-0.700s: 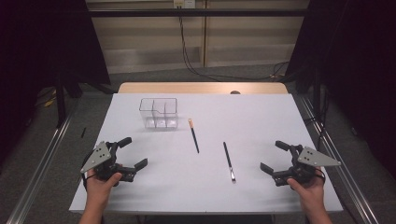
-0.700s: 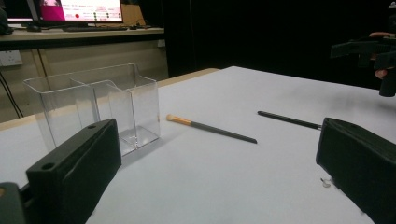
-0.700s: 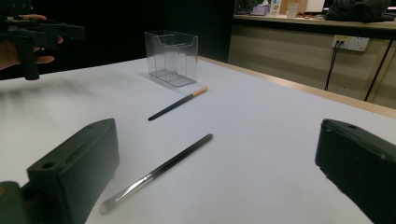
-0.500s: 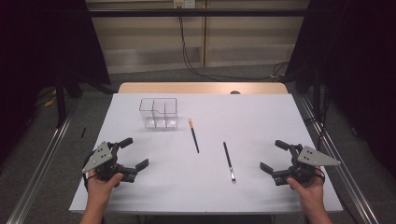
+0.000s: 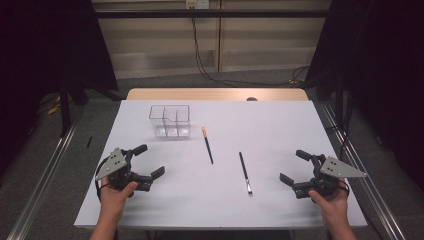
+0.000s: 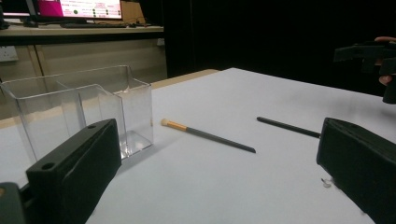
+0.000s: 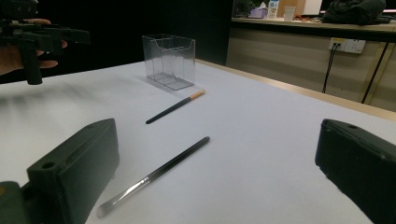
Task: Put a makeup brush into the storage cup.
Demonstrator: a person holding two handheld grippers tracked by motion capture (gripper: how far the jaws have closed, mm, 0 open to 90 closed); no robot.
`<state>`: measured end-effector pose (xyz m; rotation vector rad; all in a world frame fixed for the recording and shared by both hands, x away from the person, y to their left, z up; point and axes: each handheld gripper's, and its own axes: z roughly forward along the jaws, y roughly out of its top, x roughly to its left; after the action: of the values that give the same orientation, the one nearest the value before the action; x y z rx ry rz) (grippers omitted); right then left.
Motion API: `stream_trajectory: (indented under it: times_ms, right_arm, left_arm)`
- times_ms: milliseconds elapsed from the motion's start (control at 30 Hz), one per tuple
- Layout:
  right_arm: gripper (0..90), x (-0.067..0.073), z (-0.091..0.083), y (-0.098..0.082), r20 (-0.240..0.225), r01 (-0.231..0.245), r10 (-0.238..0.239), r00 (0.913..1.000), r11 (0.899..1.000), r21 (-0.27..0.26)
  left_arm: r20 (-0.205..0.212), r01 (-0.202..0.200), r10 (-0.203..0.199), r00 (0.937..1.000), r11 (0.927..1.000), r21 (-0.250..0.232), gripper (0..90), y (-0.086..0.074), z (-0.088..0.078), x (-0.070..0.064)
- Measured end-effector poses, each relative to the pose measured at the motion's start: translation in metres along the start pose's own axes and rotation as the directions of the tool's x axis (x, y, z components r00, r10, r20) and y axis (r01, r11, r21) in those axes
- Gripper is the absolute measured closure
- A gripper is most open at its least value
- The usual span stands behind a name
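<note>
Two brushes [image 5: 207,145] [image 5: 245,173] on white worktop [image 5: 280,130], dark curtained room; clear box [image 5: 170,121]. Left tongs [image 5: 146,161], right tongs [image 5: 296,167] spread, empty. Left gripper view: lit monitor [image 6: 88,8].

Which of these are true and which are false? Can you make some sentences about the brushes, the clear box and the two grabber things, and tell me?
1. Both brushes lie flat on the white table. True.
2. The orange-tipped brush stands inside the clear box. False: it lies on the table beside the box, apart from it.
3. The left gripper is open with nothing between its jaws. True.
4. The right gripper is holding the silver-tipped brush. False: it is open and apart from that brush.
5. The clear box holds nothing. True.
</note>
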<state>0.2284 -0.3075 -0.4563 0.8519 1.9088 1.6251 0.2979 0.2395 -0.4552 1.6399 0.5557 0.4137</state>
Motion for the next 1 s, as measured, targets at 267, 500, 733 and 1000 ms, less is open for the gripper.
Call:
stream_trajectory:
  times_ms: [267,500,733,1000]
  right_arm:
    - [0.0,-0.001,0.000,0.000,0.001,-0.003,0.003,1.0000,1.000,0.001]
    - [0.0,-0.002,0.000,0.000,0.002,-0.003,0.003,1.0000,1.000,0.000]
    - [0.0,0.000,0.002,0.000,-0.004,0.007,-0.007,1.0000,1.000,0.006]
    - [0.0,-0.001,0.002,0.001,-0.003,0.008,-0.008,1.0000,1.000,0.002]
  left_arm:
    - [0.005,-0.002,0.002,1.0000,1.0000,0.002,0.0,0.008,0.016,0.001]
    - [0.008,0.009,-0.009,0.9999,0.9999,-0.012,0.0,0.014,0.031,0.000]
    - [0.021,0.010,-0.010,0.9997,0.9999,0.003,0.0,0.015,0.047,-0.004]
    - [0.033,0.001,-0.002,0.9995,0.9999,0.016,0.0,0.015,0.064,-0.007]
